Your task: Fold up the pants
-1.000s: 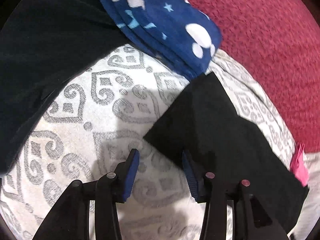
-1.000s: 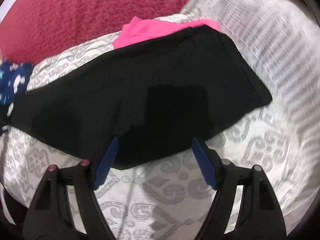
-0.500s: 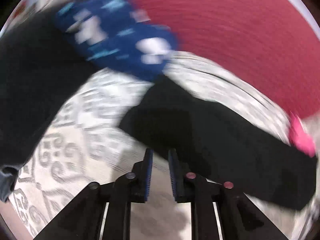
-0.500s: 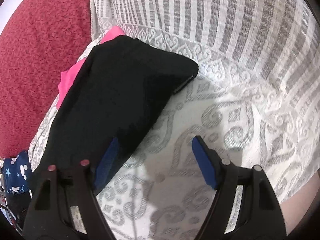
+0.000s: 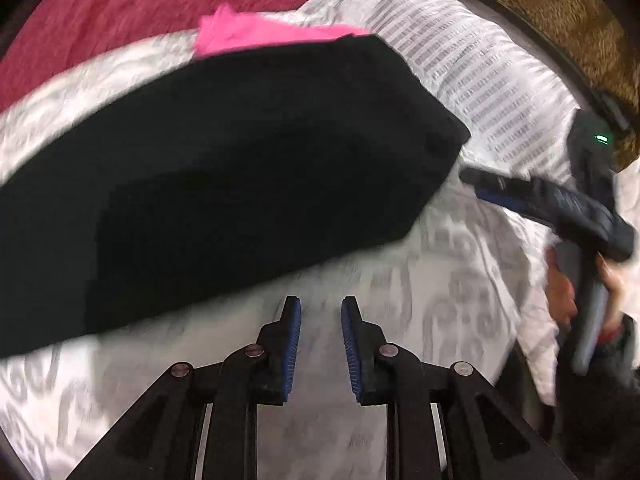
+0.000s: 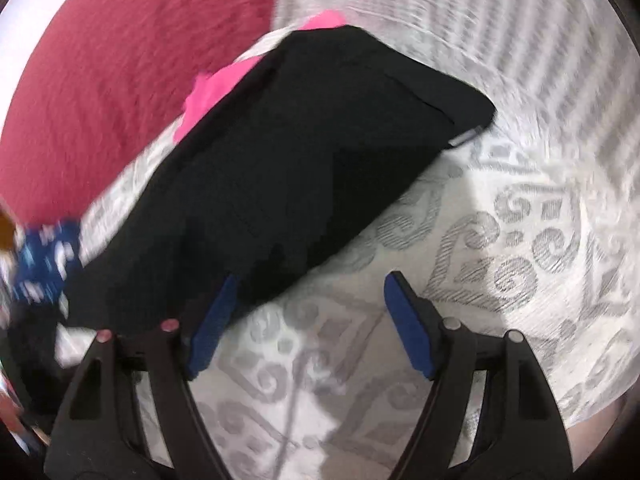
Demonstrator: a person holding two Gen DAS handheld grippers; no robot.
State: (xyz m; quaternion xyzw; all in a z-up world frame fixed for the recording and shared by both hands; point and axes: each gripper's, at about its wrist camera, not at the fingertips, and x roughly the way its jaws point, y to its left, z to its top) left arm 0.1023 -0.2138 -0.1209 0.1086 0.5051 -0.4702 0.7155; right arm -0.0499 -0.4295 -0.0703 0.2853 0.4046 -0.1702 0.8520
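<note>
The folded black pants (image 5: 240, 184) lie on a white bedspread (image 5: 460, 280) with a grey scroll pattern. My left gripper (image 5: 320, 312) hovers just in front of their near edge. Its blue pads stand a narrow gap apart with only bedspread between them. My right gripper (image 5: 560, 200), held by a hand (image 5: 564, 296), shows at the right of that view, past the pants' right end. In the right wrist view the right gripper (image 6: 312, 280) is wide open. Its left finger (image 6: 216, 312) sits at the pants' (image 6: 304, 168) near edge, holding nothing.
A pink garment (image 5: 256, 32) sticks out from behind the pants. A red blanket (image 6: 100, 80) lies beyond it. A blue garment with white figures (image 6: 44, 256) sits by the pants' left end. The bedspread turns striped (image 5: 480, 60) at the far right, with a brown furry surface (image 5: 560, 8) beyond.
My left gripper swung right along the pants, from the end by the blue garment to the end by the pink one, and its jaws narrowed. The right gripper shifted and rolled a little, still open.
</note>
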